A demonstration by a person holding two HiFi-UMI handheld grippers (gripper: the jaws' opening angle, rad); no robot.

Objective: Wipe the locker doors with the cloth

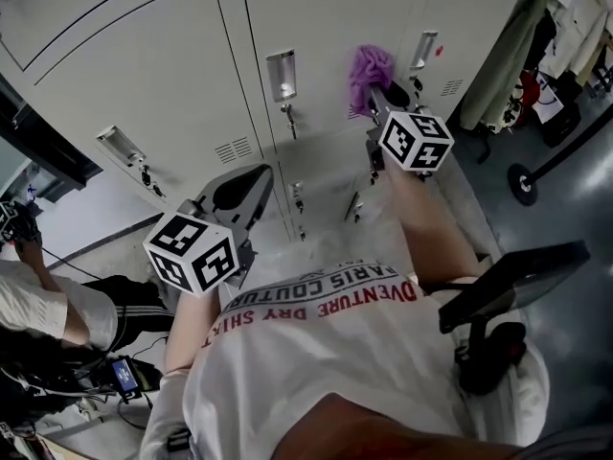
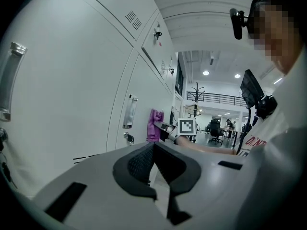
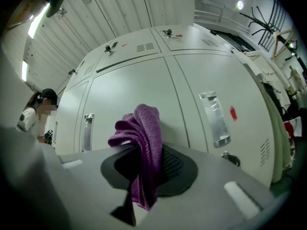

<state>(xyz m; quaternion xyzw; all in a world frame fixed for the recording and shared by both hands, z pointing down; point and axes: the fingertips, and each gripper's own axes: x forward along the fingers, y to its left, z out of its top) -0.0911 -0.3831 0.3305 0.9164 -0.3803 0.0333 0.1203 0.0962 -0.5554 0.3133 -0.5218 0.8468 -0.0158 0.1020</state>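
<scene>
A purple cloth [image 1: 370,65] is bunched against a white locker door [image 1: 326,27], just right of its metal handle [image 1: 281,73]. My right gripper [image 1: 375,99] is shut on the cloth and held up at the door. In the right gripper view the cloth [image 3: 144,143] rises from between the jaws of the right gripper [image 3: 144,169] and hangs down over them, with the locker door [image 3: 134,85] right behind. My left gripper [image 1: 239,195] hangs lower and to the left near the lockers, with its jaws together and nothing in them. From the left gripper [image 2: 154,152], the cloth [image 2: 154,125] shows further along the locker row.
Lockers fill the wall, each with a handle [image 1: 424,49] and a key lock. A seated person [image 1: 43,305] and cables are at the lower left. A black screen on a stand [image 1: 508,281] is at my right. Hanging clothes [image 1: 522,46] and a post base [image 1: 522,185] stand at the far right.
</scene>
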